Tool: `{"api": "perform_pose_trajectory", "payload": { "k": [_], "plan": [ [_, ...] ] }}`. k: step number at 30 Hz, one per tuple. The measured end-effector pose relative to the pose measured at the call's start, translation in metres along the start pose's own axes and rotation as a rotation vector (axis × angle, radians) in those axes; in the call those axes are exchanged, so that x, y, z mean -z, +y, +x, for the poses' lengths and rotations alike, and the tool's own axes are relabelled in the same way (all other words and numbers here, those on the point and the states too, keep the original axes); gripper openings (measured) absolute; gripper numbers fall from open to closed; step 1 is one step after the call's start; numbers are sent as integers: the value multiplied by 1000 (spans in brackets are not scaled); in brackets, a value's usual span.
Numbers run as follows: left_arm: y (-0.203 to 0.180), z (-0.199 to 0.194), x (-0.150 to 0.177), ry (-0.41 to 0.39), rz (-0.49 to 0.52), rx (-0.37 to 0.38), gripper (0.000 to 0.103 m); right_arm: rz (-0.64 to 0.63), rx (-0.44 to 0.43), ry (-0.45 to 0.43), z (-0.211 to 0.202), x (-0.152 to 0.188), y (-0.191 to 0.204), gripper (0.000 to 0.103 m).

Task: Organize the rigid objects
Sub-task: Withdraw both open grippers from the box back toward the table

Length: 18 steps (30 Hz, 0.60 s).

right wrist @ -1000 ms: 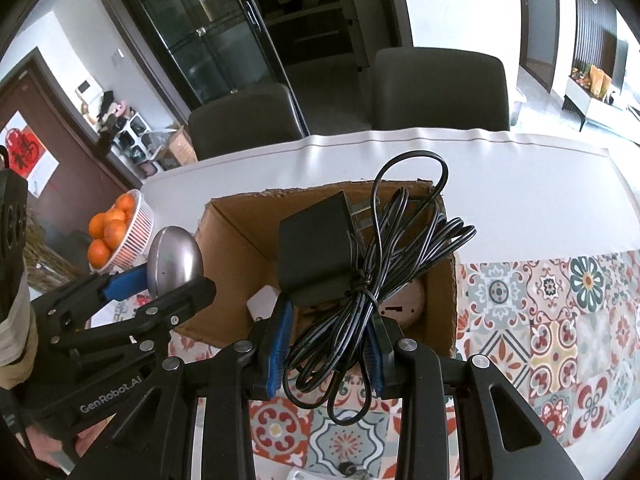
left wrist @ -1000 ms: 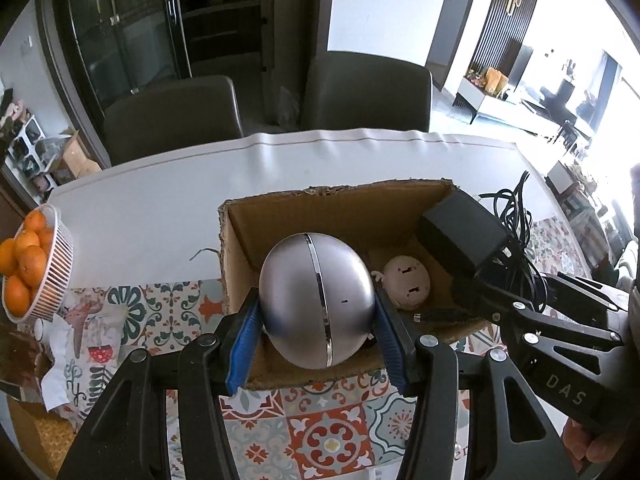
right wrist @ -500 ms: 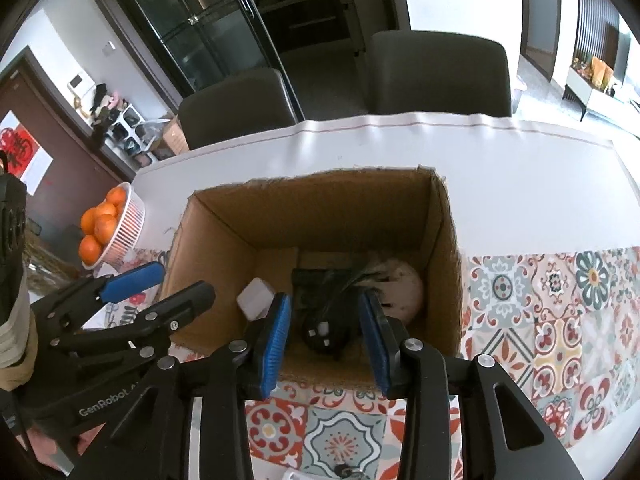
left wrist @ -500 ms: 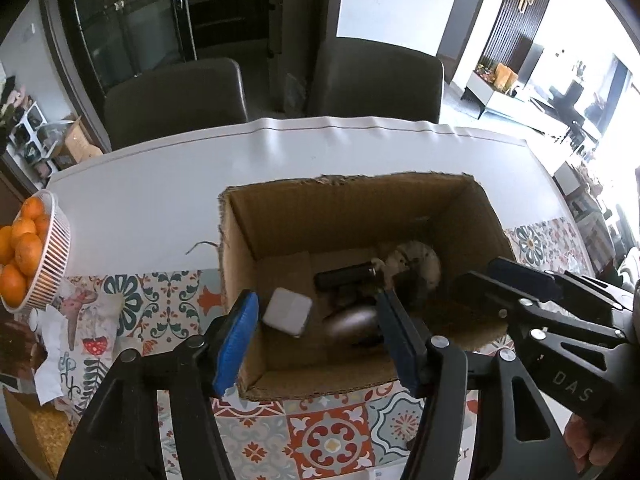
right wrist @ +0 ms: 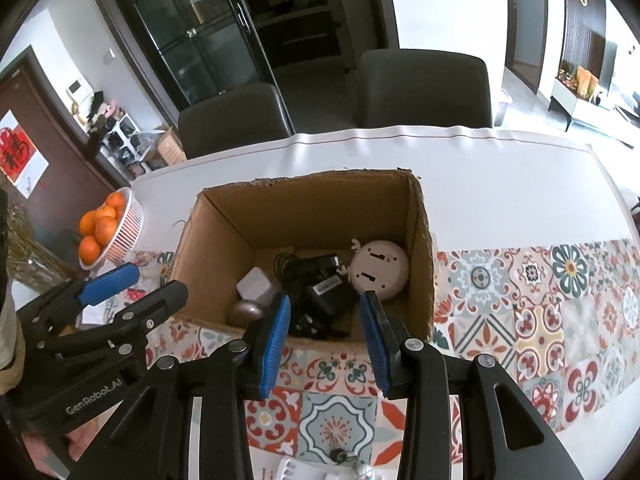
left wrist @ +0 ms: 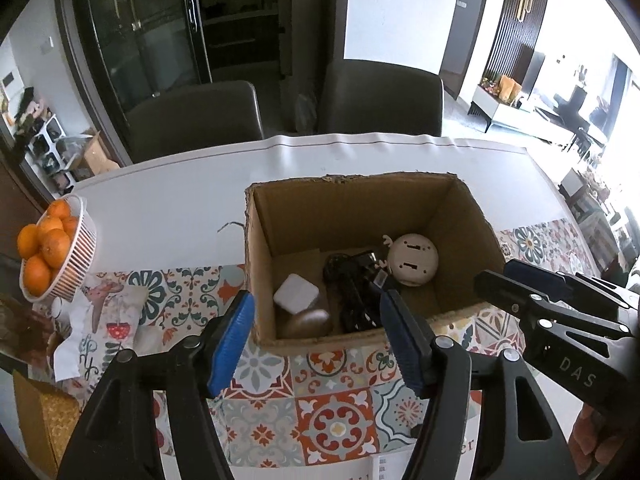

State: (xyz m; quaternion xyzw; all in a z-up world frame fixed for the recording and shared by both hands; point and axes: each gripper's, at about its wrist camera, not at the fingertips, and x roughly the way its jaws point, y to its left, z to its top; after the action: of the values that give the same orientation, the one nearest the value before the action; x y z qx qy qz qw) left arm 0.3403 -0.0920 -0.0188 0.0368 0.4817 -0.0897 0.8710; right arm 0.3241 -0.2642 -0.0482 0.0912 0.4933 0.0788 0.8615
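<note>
An open cardboard box [left wrist: 352, 200] [right wrist: 224, 224] stands on the table. Inside lie a silver egg-shaped object [left wrist: 310, 322] [right wrist: 245, 311], a white square block [left wrist: 296, 293] [right wrist: 256, 286], a black power adapter with its coiled cable [left wrist: 352, 292] [right wrist: 324, 294] and a round pinkish-white device [left wrist: 414, 259] [right wrist: 380, 268]. My left gripper [left wrist: 316, 320] is open and empty above the box's near edge. My right gripper [right wrist: 326, 314] is open and empty above the same edge; it also shows in the left wrist view [left wrist: 520, 280].
A white basket of oranges [left wrist: 48, 252] [right wrist: 108, 228] stands at the table's left. A patterned tile runner [left wrist: 336, 392] [right wrist: 540, 300] covers the near side. Crumpled paper [left wrist: 92, 328] lies left of the box. Two dark chairs [left wrist: 384, 100] stand behind the table. Small items [right wrist: 340, 464] lie at the near edge.
My left gripper let go of the silver egg and my right let go of the adapter with cable. Both now lie in the box and both grippers are open and drawn back.
</note>
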Motion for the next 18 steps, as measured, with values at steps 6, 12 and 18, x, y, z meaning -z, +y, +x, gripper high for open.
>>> {"api": "perform_pose_trajectory", "payload": {
  "k": [6,12,18],
  "plan": [
    [-10,-17,16,-20,5,0,68,11,7,-22,-16,19,-6,38],
    [-21,-26,32,-21,9,6,70,18,10,-37,-32,38,-11,39],
    [-32,-32,54,-16,5,12,73,27,0,-29,-39,59,-19,39]
  ]
}}
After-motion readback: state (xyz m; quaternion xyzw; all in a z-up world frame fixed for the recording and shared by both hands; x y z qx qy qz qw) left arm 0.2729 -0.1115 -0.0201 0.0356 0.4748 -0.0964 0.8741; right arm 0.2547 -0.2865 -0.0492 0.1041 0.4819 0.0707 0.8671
